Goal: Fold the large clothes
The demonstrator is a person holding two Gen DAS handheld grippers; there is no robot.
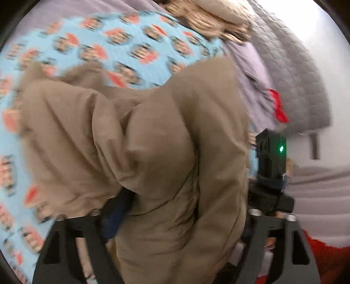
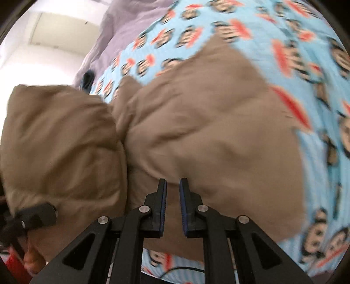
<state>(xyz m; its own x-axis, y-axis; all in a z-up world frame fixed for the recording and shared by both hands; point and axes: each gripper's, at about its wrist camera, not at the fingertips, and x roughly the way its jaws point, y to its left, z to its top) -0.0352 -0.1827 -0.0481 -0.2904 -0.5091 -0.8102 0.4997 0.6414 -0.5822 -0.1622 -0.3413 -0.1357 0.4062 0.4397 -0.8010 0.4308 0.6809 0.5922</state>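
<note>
A large tan garment [image 1: 153, 135] lies bunched on a light blue monkey-print bedspread [image 1: 122, 43]. In the left wrist view a thick fold of it hangs over my left gripper [image 1: 181, 207], whose jaws stand wide open around the cloth. Only a blue pad [image 1: 116, 212] shows; the other fingertip is hidden. The right gripper's black housing with a green light [image 1: 271, 157] sits just right of the fold. In the right wrist view my right gripper [image 2: 173, 182] hovers over the garment [image 2: 207, 131], its fingers almost together with nothing between them. Everything is motion-blurred.
A lilac sheet [image 1: 251, 72] and a grey quilted blanket [image 1: 295, 76] lie beyond the bedspread, with a red item [image 1: 279, 107] on them. A beige furry item [image 1: 207, 19] is at the top. The left gripper's black frame [image 2: 37, 216] and a hand [image 2: 30, 257] show under the bunched cloth.
</note>
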